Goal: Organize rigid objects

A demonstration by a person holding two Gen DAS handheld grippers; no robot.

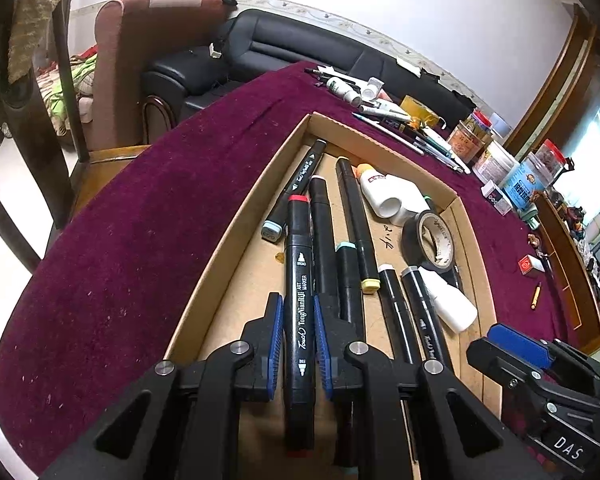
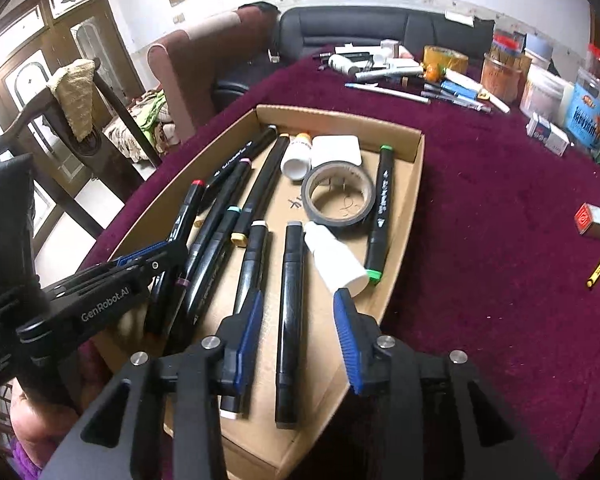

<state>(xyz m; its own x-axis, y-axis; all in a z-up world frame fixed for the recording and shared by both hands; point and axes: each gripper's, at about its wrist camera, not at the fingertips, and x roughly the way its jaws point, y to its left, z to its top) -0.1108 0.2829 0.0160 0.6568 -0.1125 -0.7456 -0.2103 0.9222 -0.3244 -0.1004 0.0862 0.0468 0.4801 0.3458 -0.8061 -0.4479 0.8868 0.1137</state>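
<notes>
Looking down onto maroon cloth (image 2: pixel 480 240) covering a table, with one black sofa (image 2: pixel 380 24) and one brown armchair (image 2: pixel 204 56) standing behind it. Finding one shallow cardboard tray (image 2: pixel 416 184) lying on that cloth. Counting eight black markers lying inside the tray, mostly lengthwise and side by side, each with a different cap colour: red, pale blue, pink, yellow, teal, white, grey and green. Counting also three white plastic containers (image 2: pixel 336 264) and one roll of black tape (image 2: pixel 312 208) in the same tray, the tape lying flat between the green-capped marker (image 2: pixel 380 208) and the rest. Pinching the red-capped marker (image 1: pixel 300 264) with the left gripper (image 1: pixel 297 300), both blue pads pressing against its barrel near the tray's left wall. Holding the right gripper (image 2: pixel 299 294) spread apart over the near end of the tray, straddling the grey-capped marker (image 2: pixel 290 320) without either pad touching it, the white-capped marker (image 2: pixel 252 280) lying just beside the left pad. Noting, well beyond the tray at the far edge of the cloth, a loose heap of pens (image 2: pixel 420 88) and several jars (image 2: pixel 500 72), both too crowded for counting. Spotting, off to the right on bare cloth, one small red-faced box (image 2: pixel 596 220) and one short yellow stick (image 2: pixel 598 268), lying apart from each other.
</notes>
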